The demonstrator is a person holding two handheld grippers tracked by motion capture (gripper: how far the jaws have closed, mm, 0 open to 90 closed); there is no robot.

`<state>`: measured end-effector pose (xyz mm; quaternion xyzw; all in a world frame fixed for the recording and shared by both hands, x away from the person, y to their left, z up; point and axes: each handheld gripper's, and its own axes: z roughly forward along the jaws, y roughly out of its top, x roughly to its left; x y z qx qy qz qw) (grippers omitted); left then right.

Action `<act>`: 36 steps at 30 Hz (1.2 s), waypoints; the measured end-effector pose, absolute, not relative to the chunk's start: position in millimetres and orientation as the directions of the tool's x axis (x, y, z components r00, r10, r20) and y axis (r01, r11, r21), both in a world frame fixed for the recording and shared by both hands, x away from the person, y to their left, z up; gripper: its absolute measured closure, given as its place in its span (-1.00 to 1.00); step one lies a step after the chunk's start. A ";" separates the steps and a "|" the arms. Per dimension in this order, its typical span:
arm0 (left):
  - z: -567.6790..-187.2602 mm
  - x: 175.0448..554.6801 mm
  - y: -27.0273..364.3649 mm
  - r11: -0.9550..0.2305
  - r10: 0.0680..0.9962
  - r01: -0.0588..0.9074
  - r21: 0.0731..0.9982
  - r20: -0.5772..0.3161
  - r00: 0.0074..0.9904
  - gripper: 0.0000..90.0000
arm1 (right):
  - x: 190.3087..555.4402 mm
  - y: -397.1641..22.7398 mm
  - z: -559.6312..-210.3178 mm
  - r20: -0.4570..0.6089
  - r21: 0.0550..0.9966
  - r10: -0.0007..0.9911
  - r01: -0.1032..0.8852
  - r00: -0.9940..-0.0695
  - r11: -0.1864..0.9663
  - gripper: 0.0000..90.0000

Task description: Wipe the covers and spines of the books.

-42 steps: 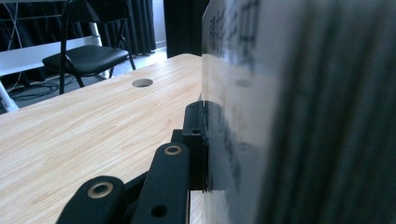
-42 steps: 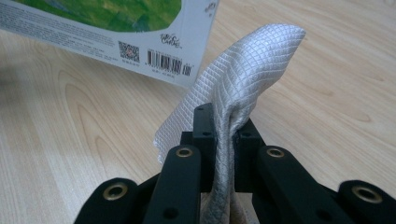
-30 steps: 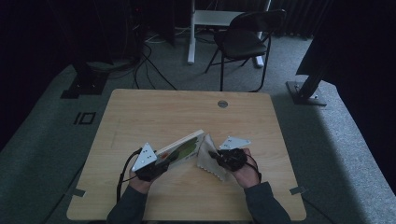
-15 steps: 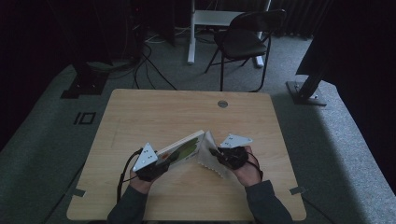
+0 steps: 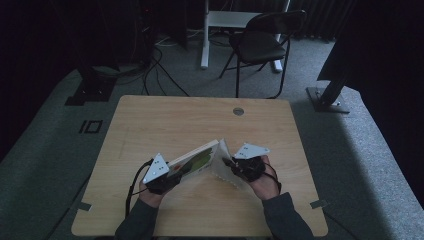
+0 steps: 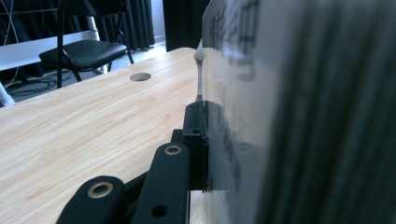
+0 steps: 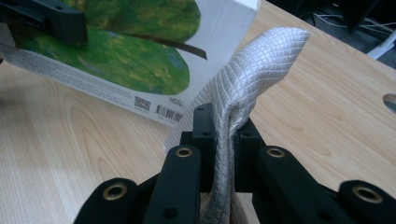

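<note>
1. Change is almost none: compared with the earlier pictures, both hands keep their place, so the work seems paused mid-step.
2. The left gripper clamps the box, which is tilted above the table.
3. The right gripper pinches the silver pouch beside the box.
4. The box is stiff, glossy cardboard; the pouch is soft, with a quilted diamond texture.

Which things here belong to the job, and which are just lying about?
In the job:
- box, clamped by the left gripper
- silver quilted bag, pinched by the right gripper

Lying about:
- folding chair
- floor cables
- table's round hole
</note>
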<state>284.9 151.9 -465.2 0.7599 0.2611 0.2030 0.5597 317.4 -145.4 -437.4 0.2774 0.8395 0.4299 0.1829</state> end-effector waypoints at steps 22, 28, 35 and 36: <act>-466.3 285.1 149.5 -0.245 0.615 0.173 0.954 0.015 0.788 0.74 | 315.1 -133.9 -424.6 -0.102 0.828 0.589 0.260 -0.801 0.497 0.86; -466.4 284.8 148.4 -0.248 0.611 0.171 0.954 0.017 0.792 0.74 | 316.0 -130.7 -423.7 -0.103 0.828 0.584 0.256 -0.805 0.499 0.86; -466.6 284.4 146.9 -0.251 0.607 0.171 0.953 0.018 0.795 0.74 | 317.3 -128.2 -423.1 -0.102 0.829 0.582 0.255 -0.807 0.498 0.86; -466.6 284.4 146.8 -0.252 0.605 0.170 0.953 0.018 0.796 0.74 | 317.6 -128.0 -423.0 -0.103 0.829 0.581 0.253 -0.808 0.499 0.86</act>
